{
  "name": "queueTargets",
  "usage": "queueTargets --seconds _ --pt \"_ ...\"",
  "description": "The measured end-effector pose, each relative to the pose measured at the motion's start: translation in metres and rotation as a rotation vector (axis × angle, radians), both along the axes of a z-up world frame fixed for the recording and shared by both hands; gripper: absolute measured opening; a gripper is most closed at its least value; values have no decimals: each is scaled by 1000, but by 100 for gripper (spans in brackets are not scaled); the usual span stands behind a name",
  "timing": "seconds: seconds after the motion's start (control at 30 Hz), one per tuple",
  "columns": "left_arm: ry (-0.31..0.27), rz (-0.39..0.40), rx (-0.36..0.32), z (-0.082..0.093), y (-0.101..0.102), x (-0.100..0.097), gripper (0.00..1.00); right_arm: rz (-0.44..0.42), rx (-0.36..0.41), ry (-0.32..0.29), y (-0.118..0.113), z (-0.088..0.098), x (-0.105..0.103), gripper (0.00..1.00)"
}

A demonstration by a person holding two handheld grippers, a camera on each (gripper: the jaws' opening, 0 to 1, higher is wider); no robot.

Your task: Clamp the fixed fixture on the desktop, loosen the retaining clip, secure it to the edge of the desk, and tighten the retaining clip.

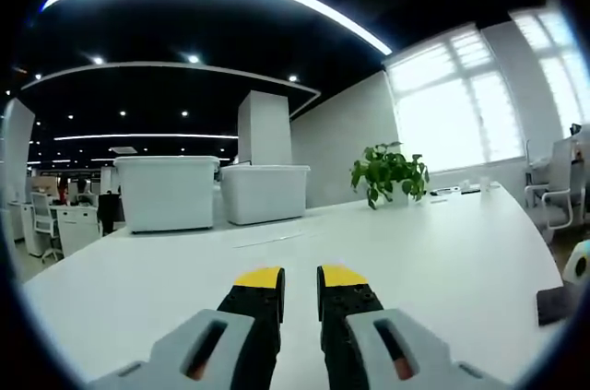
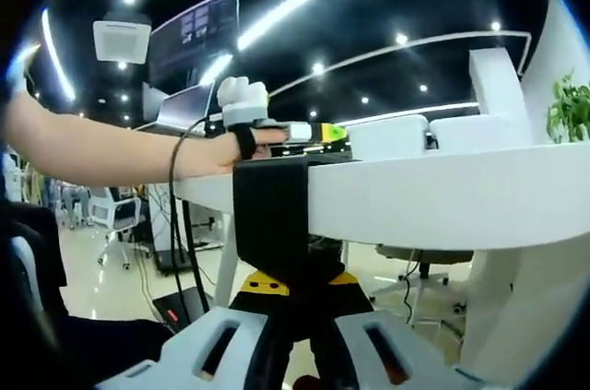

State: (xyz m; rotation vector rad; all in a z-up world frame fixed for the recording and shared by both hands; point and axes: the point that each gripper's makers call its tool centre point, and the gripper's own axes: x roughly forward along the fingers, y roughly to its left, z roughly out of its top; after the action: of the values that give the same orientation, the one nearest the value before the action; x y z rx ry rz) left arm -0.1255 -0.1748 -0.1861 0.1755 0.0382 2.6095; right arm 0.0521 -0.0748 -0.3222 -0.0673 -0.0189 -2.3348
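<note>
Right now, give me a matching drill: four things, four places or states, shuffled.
Things:
1. left tongs
2. right tongs
3. potted plant
4. black clamp

Places or states:
A. hooked over the desk edge
B. far end of the desk, by the window
C. nearly shut on nothing, above the desktop
D. below the desk edge, closed on the clamp

Pairs: 1-C, 2-D, 3-B, 4-A

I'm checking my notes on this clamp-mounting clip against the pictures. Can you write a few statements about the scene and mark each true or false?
1. The black clamp fixture sits over the edge of the white desk. True.
2. The left gripper holds a plant. False: its jaws are nearly closed with nothing between them, above the desktop.
3. A potted plant stands on the far side of the desk. True.
4. The right gripper is above the desktop. False: it is below the desk edge, at the fixture's lower end.
</note>
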Motion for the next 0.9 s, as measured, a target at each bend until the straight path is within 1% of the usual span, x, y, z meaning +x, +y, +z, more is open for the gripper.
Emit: queueTargets --seconds 0.1,0.23,0.37,0.5,0.57,0.6,0.63,0.67,0.7,0.73,0.8,0.83,0.87,0.9 --pt "-1 0 -5 -1 0 0 15 -5 8 0 2 0 1 4" --pt "0 0 -8 -1 1 0 15 -3 -12 -6 4 -1 4 5" --pt "2 0 0 0 0 1 15 -1 -13 8 6 0 4 6" --pt "14 -11 20 4 1 4 16 -2 -17 9 7 0 4 8" --pt "24 -19 45 8 1 7 15 -4 -21 9 8 0 4 8" --pt "33 -64 96 15 9 13 15 -3 -26 6 8 0 4 8" --pt "34 -95 107 17 14 19 15 -3 -33 1 8 -1 4 8" --pt "27 -113 91 17 19 24 15 -3 -40 -7 8 -1 3 8" --pt "5 -156 103 18 26 31 15 -2 -45 -10 8 -1 3 8" --pt "9 -185 113 21 31 37 15 -1 -48 -10 8 -1 3 8" --pt "10 -285 165 32 48 64 15 0 -49 -8 8 -1 3 8" --pt "39 -338 172 39 57 82 15 1 -52 -10 8 -1 3 8" --pt "57 -392 184 46 66 100 15 2 -55 -9 8 -1 3 8" --pt "71 -458 161 49 79 125 15 2 -58 -9 8 -1 3 8"
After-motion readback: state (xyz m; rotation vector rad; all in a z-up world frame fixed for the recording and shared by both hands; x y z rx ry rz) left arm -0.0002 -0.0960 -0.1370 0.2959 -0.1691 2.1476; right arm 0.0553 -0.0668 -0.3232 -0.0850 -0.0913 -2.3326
